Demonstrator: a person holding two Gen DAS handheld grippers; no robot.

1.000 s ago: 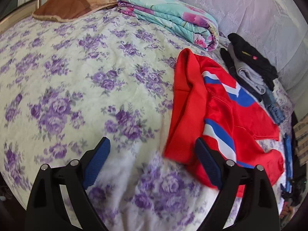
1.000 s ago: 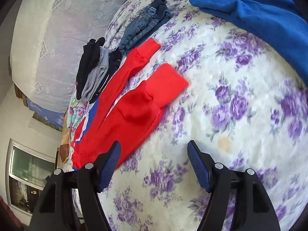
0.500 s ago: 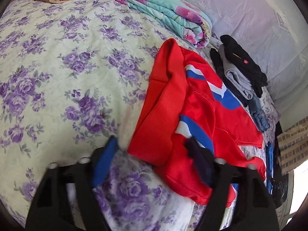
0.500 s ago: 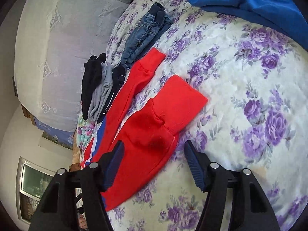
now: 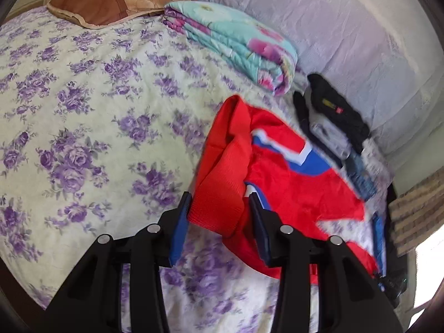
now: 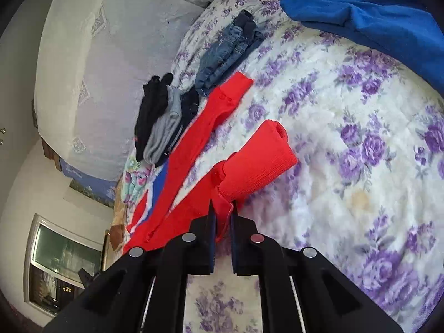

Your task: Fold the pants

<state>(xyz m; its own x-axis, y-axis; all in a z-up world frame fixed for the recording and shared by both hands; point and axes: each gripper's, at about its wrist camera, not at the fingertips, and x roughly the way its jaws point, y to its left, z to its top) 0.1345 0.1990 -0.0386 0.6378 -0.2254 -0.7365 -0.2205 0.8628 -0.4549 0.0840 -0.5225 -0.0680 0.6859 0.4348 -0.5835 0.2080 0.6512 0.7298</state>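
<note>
Red pants [image 5: 291, 188] with blue and white stripes lie across a purple-flowered bedspread [image 5: 83, 111]. In the left wrist view, my left gripper [image 5: 219, 202] has its jaws closing on the bunched ribbed waistband [image 5: 222, 183], which fills the gap between the blue pads and looks slightly raised. In the right wrist view, my right gripper [image 6: 222, 211] is shut on the red fabric just behind the ribbed cuff [image 6: 263, 161] of the near leg. The far leg [image 6: 211, 111] lies flat, stretching away.
A folded floral quilt [image 5: 236, 44] and a brown pillow [image 5: 116, 2] lie at the head of the bed. Dark and grey folded clothes [image 6: 163, 119] and jeans [image 6: 230, 52] sit beside the pants along the wall. A blue blanket [image 6: 374, 14] covers the far corner.
Both grippers moved in onto the pants and narrowed their jaws. The left now has the waistband between its pads. The right has pinched the near leg by the cuff, which has bunched up.
</note>
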